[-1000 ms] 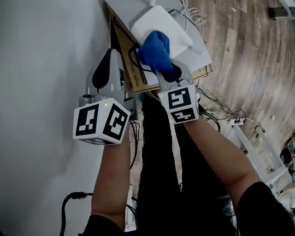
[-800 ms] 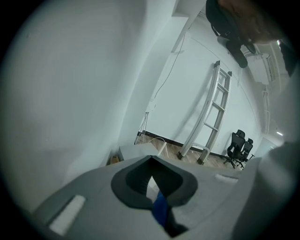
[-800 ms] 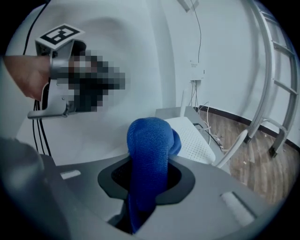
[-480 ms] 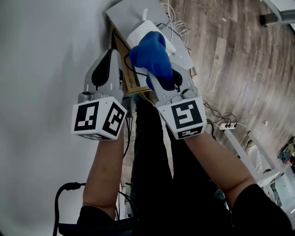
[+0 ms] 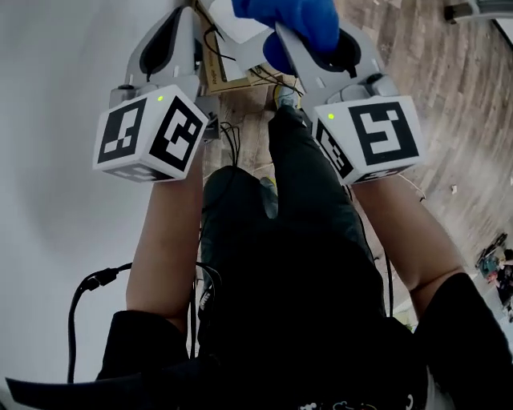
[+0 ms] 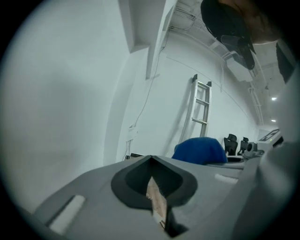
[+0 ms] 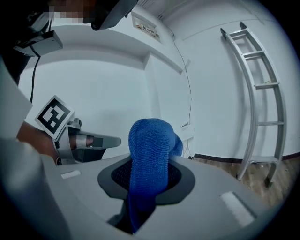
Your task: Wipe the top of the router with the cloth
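My right gripper is shut on the blue cloth, which bulges out past its jaws at the top edge of the head view. In the right gripper view the cloth stands up from between the jaws of that gripper. The left gripper is shut with nothing held, level with the right one and to its left. Only a white sliver shows between the two grippers; I cannot tell whether it is the router. The cloth also appears beyond the left gripper.
A cardboard box and loose cables lie just below the grippers. The person's dark trousers fill the middle. A white wall is on the left, wood floor on the right. A ladder leans on a far wall.
Both grippers have come up closer to the head camera and the view has tipped down. The router has slid out at the top edge. The cloth stays in the right gripper.
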`<action>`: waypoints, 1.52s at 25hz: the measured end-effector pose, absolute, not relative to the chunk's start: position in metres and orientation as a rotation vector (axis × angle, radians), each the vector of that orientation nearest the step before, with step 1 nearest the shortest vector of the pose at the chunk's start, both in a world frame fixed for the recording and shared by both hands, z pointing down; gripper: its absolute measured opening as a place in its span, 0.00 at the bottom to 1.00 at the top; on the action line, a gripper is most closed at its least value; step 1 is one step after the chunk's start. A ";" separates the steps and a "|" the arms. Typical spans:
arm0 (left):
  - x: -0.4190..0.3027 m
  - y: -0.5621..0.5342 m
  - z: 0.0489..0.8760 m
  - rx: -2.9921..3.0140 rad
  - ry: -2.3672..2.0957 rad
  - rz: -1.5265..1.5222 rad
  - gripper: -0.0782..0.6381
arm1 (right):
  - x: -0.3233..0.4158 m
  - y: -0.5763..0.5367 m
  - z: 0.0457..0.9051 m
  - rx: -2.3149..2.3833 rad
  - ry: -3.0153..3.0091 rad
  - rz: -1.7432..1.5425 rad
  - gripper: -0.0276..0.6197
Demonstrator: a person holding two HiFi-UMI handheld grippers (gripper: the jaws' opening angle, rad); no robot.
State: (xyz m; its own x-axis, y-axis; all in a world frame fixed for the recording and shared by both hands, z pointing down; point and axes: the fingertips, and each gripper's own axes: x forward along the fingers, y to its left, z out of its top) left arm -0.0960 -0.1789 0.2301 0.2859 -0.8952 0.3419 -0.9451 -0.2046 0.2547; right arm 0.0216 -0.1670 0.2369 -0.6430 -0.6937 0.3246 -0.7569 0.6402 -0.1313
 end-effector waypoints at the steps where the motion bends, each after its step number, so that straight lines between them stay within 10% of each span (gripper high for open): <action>1: -0.084 -0.168 0.222 2.195 -1.634 0.164 0.11 | 0.030 -0.154 0.232 1.205 -2.616 0.349 0.21; 18: -0.087 0.283 -0.003 2.551 -1.585 -0.134 0.11 | 0.039 0.293 0.027 1.520 -2.613 0.046 0.21; 38: -0.033 0.335 -0.056 2.581 -1.793 -0.054 0.11 | 0.088 0.349 -0.021 1.456 -2.705 -0.029 0.21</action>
